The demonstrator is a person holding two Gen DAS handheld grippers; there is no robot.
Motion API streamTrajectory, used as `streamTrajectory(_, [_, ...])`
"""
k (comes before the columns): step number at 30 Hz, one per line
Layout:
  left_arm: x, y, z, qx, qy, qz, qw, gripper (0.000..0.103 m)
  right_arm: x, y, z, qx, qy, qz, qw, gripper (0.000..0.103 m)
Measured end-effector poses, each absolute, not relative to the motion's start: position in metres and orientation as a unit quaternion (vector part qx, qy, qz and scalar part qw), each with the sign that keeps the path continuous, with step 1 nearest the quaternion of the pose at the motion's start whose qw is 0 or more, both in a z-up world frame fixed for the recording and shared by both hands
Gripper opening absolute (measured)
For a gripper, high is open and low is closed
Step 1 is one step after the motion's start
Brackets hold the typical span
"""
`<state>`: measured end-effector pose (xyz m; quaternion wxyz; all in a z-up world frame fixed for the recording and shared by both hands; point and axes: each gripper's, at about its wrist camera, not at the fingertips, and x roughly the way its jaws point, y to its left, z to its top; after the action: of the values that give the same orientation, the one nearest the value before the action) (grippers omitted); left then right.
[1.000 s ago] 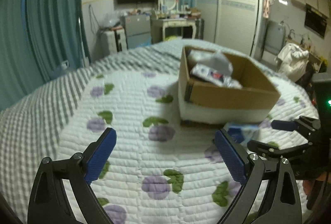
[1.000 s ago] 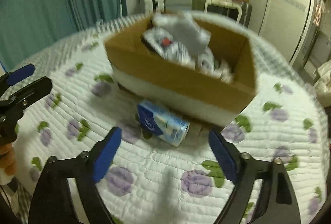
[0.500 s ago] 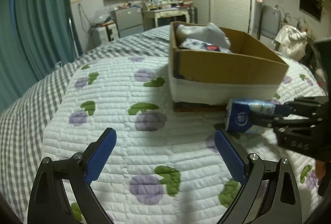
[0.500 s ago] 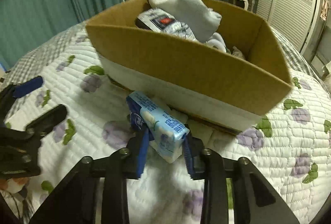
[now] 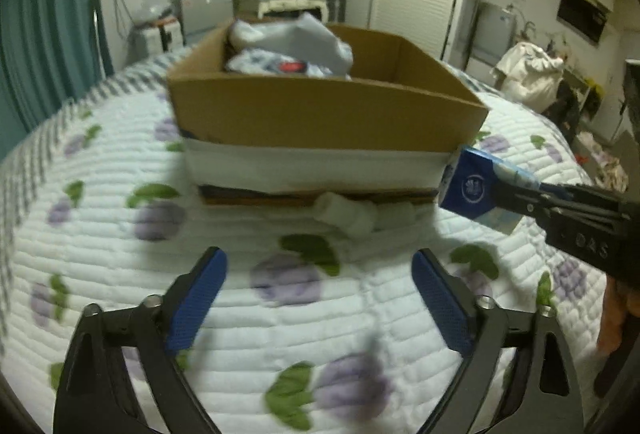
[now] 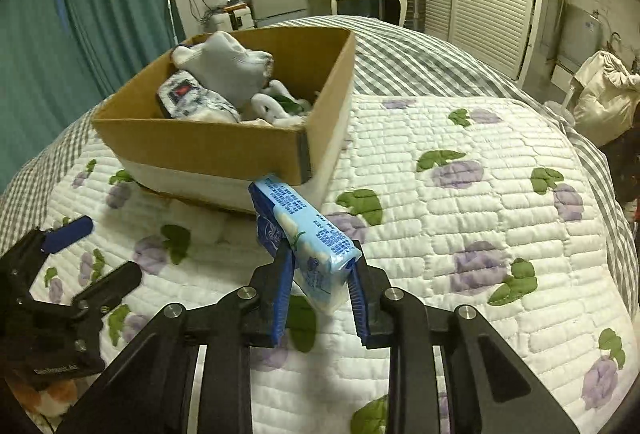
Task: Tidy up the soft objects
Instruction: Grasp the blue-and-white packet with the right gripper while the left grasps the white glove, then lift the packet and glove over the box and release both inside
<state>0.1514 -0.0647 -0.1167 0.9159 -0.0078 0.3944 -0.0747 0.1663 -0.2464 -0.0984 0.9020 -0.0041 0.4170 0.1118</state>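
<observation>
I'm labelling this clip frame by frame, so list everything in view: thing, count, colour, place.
tissue pack: 1, blue and white, clamped in the right gripper, lifted off the quilt beside the box corner
cardboard box: 1, brown with a white lower band, on the quilt
socks: a few, white and grey, inside the box
patterned pack: 1, white and dark, inside the box
white sock: 1, on the quilt at the box's base
quilt: 1, white with purple flowers, on the bed
left gripper: 1, black, blue fingers, open, empty
right gripper: 1, black, shut on the pack
</observation>
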Motion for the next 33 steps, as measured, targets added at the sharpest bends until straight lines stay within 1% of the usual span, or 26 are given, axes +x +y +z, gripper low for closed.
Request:
streamTrajectory(4, [0.172,-0.078,-0.132,-0.014,0.414,-0.081,0.907,0.084,0.168,-0.247,-0.102,-0.008,0.417,0.113,0.902,0.026])
streamTrajectory(5, [0.177,-0.081,-0.135,-0.015,0.417,-0.084,0.905,0.081,0.169,-0.247,-0.102,-0.011,0.417,0.113,0.902,0.026])
streamTrajectory(6, [0.182,-0.082,-0.137,-0.015,0.419,-0.086,0.904,0.073,0.169,-0.247,-0.102,-0.012,0.417,0.115,0.902,0.026])
streamTrajectory(7, [0.186,-0.083,-0.139,-0.014,0.422,-0.087,0.902,0.070,0.169,-0.246,-0.103,-0.012,0.416,0.115,0.902,0.026])
streamTrajectory(10, [0.197,-0.088,-0.145,-0.013,0.432,-0.091,0.897,0.056,0.170,-0.246,-0.104,-0.010,0.417,0.117,0.901,0.026])
streamTrajectory(11, [0.198,-0.089,-0.146,-0.014,0.433,-0.094,0.896,0.045,0.171,-0.246,-0.105,-0.009,0.418,0.119,0.901,0.026])
streamTrajectory(12, [0.199,-0.090,-0.147,-0.015,0.435,-0.098,0.895,0.039,0.171,-0.246,-0.106,-0.009,0.419,0.120,0.900,0.026])
streamTrajectory(13, [0.198,-0.092,-0.148,-0.014,0.436,-0.103,0.894,0.037,0.171,-0.246,-0.107,-0.009,0.419,0.121,0.900,0.026])
streamTrajectory(15, [0.195,-0.095,-0.146,-0.002,0.432,-0.107,0.895,0.026,0.171,-0.246,-0.107,-0.007,0.420,0.123,0.899,0.026])
streamTrajectory(21, [0.183,-0.093,-0.139,0.013,0.429,-0.104,0.897,0.024,0.169,-0.247,-0.107,-0.002,0.421,0.123,0.899,0.026])
streamTrajectory(26, [0.167,-0.086,-0.121,0.014,0.417,-0.101,0.903,0.024,0.162,-0.248,-0.101,-0.001,0.418,0.119,0.901,0.025])
streamTrajectory(33, [0.146,-0.075,-0.081,0.023,0.387,-0.095,0.917,0.024,0.137,-0.245,-0.067,-0.002,0.388,0.125,0.913,0.025])
